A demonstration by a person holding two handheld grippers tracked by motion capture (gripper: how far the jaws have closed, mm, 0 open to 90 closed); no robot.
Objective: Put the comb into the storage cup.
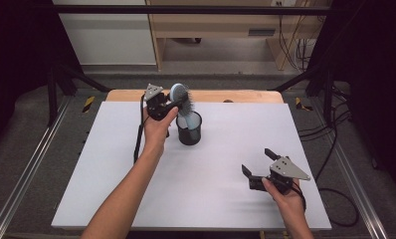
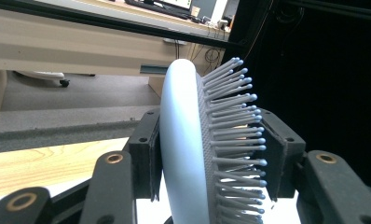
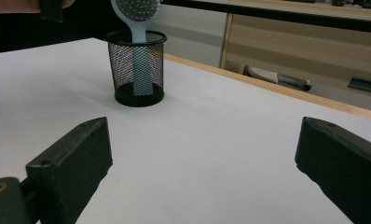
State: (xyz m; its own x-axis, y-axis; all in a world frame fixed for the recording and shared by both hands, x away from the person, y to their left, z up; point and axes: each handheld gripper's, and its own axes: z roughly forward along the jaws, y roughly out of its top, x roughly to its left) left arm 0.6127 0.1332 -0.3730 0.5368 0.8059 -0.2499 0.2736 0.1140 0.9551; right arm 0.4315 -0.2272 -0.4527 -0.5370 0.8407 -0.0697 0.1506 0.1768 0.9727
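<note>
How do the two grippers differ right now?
The left gripper is clamped on the hairbrush head above the mesh cup; the right gripper holds nothing. The left's jaws are narrowed, the right's spread wide. The left is raised, the right low by the table. Both are black and hand-held.

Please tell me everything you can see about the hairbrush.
The hairbrush is pale blue and looks like plastic, with an oval head and grey, ball-tipped bristles on a grey pad. It stands nearly upright, handle down inside the black mesh cup on the white table. The left gripper clamps its head, one jaw on the smooth back, the other against the bristles.
</note>
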